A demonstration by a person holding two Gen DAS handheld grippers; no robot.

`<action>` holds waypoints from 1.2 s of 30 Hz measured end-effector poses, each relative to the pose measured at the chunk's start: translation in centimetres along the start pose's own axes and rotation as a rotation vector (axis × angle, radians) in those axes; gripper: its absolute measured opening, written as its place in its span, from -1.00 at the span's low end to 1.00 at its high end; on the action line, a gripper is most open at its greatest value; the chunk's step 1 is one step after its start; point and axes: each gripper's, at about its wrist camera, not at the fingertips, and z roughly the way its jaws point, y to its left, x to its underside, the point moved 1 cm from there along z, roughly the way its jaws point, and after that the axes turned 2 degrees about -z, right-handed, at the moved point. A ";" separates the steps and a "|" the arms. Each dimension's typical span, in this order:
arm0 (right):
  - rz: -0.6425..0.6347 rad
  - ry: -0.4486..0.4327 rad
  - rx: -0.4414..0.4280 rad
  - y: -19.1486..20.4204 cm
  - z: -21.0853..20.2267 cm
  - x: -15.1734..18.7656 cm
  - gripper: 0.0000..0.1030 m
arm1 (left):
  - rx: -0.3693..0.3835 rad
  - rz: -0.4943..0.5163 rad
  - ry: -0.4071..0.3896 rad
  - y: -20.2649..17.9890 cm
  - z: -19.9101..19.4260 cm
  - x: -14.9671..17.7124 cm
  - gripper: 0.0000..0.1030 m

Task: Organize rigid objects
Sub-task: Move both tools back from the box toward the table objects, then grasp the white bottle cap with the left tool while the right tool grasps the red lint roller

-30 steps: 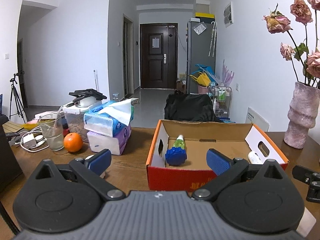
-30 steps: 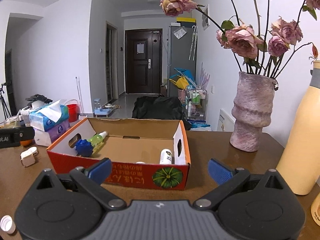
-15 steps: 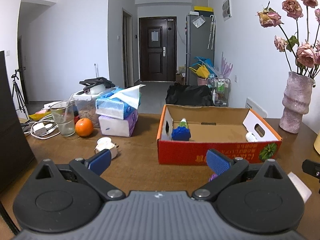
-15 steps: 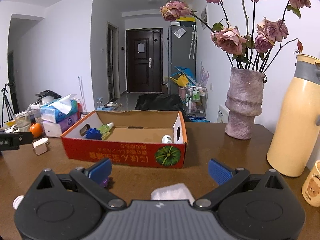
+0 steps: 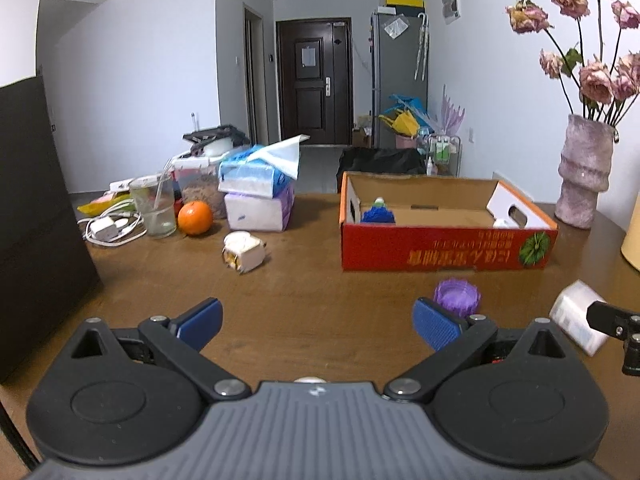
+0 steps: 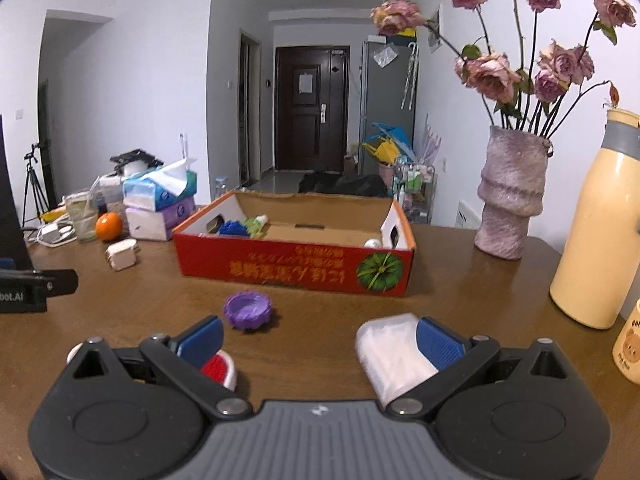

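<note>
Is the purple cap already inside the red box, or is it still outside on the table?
Outside. The purple cap lies on the bare table in front of the red box, apart from its front wall.

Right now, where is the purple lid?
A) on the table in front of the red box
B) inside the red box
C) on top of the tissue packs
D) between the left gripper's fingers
A: the purple lid lies on the bare table, on the near side of the red box, and neither gripper holds it.

Home dining area: wooden table [image 5: 304,280], fridge [image 5: 400,80], front door [image 5: 314,80].
</note>
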 end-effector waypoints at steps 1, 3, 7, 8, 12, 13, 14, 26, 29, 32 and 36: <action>-0.002 0.009 -0.003 0.4 -0.1 0.2 1.00 | -0.001 0.001 0.006 0.3 -0.1 0.3 1.00; -0.006 0.022 -0.003 1.0 -0.2 0.5 1.00 | -0.006 -0.001 0.015 0.8 -0.3 1.0 1.00; -0.010 0.045 -0.001 2.3 -0.1 1.0 1.00 | -0.012 -0.013 0.031 2.2 -0.7 1.8 1.00; -0.013 0.053 -0.009 2.6 -0.1 1.2 1.00 | -0.012 -0.016 0.033 2.5 -0.8 2.0 1.00; -0.036 0.093 -0.031 4.2 0.3 1.8 1.00 | -0.017 -0.022 0.042 3.7 -1.0 2.6 1.00; -0.043 0.105 -0.035 4.7 0.5 2.0 1.00 | -0.021 -0.022 0.047 4.0 -1.0 2.8 1.00; -0.047 0.115 -0.038 5.1 0.6 2.2 1.00 | -0.023 -0.020 0.051 4.2 -1.0 2.9 1.00; -0.072 0.265 -0.050 7.9 3.4 4.3 0.98 | -0.040 -0.022 0.111 5.9 0.5 4.5 1.00; -0.071 0.286 -0.061 8.1 3.9 4.7 0.85 | -0.039 -0.025 0.124 5.9 0.9 4.7 1.00; -0.065 0.293 -0.108 8.4 4.0 4.9 0.45 | -0.036 -0.026 0.130 5.9 1.1 4.8 1.00; -0.063 0.298 -0.136 8.5 4.4 5.1 0.07 | -0.034 -0.026 0.137 5.9 1.3 4.8 1.00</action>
